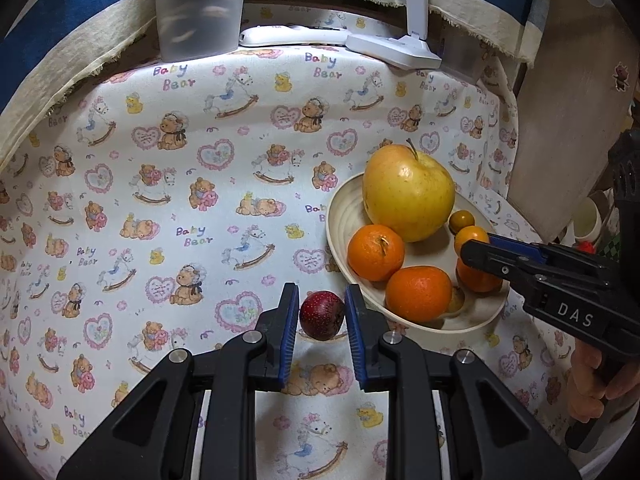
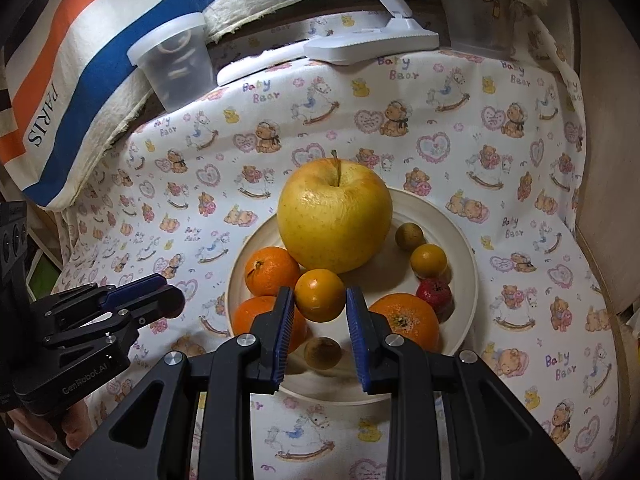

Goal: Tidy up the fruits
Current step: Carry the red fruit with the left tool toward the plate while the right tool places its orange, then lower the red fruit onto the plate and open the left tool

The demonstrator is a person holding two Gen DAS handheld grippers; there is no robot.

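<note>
In the left wrist view my left gripper (image 1: 322, 296) is shut on a small dark red fruit (image 1: 322, 315), just above the bear-print cloth and left of the cream plate (image 1: 340, 216). The plate carries a big yellow apple (image 1: 408, 196) and several oranges (image 1: 375, 252). In the right wrist view my right gripper (image 2: 319, 294) is shut on a small orange fruit (image 2: 320, 296) over the plate (image 2: 460, 248), in front of the apple (image 2: 334, 216). A red fruit (image 2: 434, 294), brownish small fruits (image 2: 322, 353) and oranges (image 2: 404, 318) lie in the plate. The left gripper (image 2: 168, 296) shows at left.
At the back of the table stand a clear plastic tub (image 1: 198, 12), a white lamp base (image 1: 394, 50) and a white remote (image 1: 292, 34). A striped PARIS bag (image 2: 60, 92) leans at the back left. A wooden panel (image 1: 560, 120) borders the right side.
</note>
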